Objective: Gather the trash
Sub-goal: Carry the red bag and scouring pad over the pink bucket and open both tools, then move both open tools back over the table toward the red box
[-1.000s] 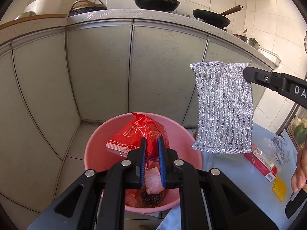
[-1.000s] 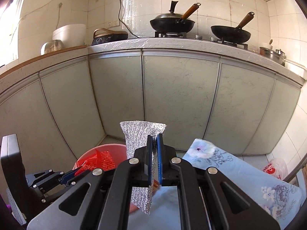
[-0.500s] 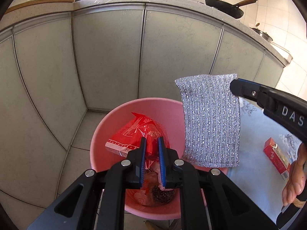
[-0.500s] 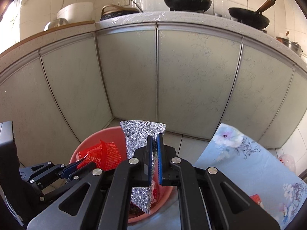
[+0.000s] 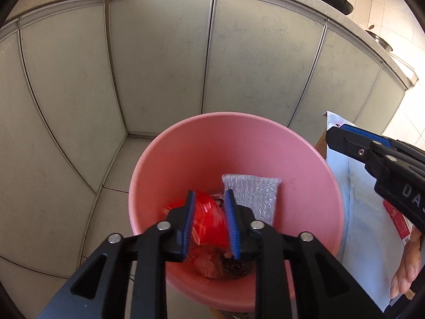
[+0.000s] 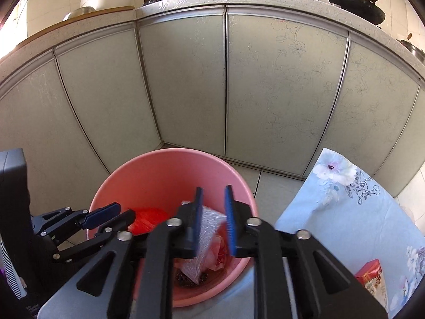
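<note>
Pale cabinet doors back a pink bucket beside the table, where both grippers, left and right, hang with fingers apart and empty, so the silver cloth and red wrapper lie inside as trash.

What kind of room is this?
Most likely a home kitchen: black woks sit on a stone counter above pale cabinet doors, with a pink bin holding trash below.

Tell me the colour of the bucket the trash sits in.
Pink; the bucket shows best in the left wrist view.
</note>
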